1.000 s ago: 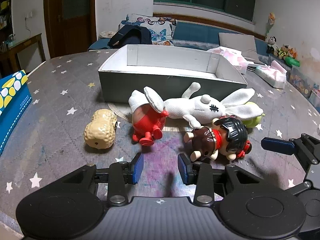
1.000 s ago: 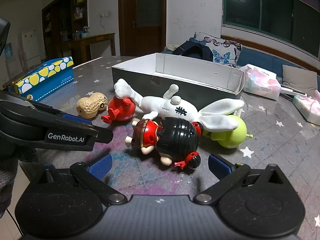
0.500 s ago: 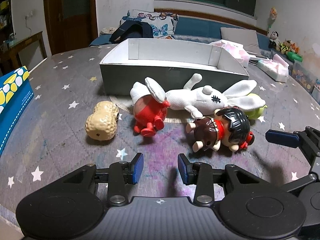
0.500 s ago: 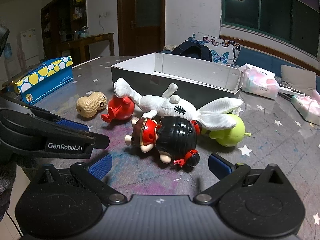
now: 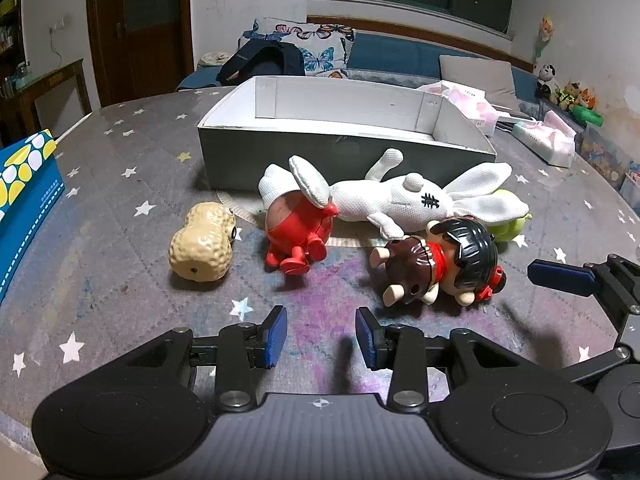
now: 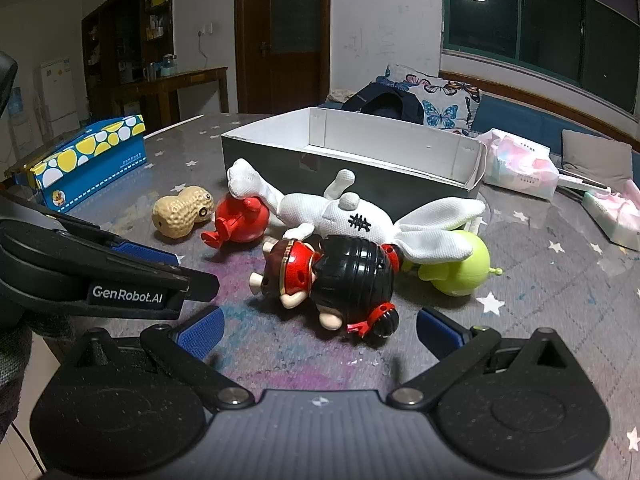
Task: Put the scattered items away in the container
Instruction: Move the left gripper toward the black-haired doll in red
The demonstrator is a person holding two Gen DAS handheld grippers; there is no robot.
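A grey open box (image 5: 344, 148) (image 6: 360, 176) stands on the star-patterned table. In front of it lie a tan peanut toy (image 5: 202, 248) (image 6: 182, 214), a red round toy (image 5: 298, 226) (image 6: 240, 220), a white plush rabbit (image 5: 396, 200) (image 6: 360, 216), a black-haired doll (image 5: 440, 266) (image 6: 340, 284) and a green toy (image 5: 510, 226) (image 6: 464, 266). My left gripper (image 5: 321, 336) is open and empty, just short of the red toy. My right gripper (image 6: 318, 332) is wide open and empty, its fingers either side of the doll's near end.
A blue box with yellow and white dots (image 5: 24, 200) (image 6: 88, 160) sits at the table's left edge. Tissue packs (image 6: 520, 164) (image 5: 548, 140) lie right of the grey box. A sofa with cushions and a dark bag stands behind the table.
Both grippers have drawn back and risen slightly, so the toys sit a little farther off. Neither gripper's opening has changed. No toy has moved.
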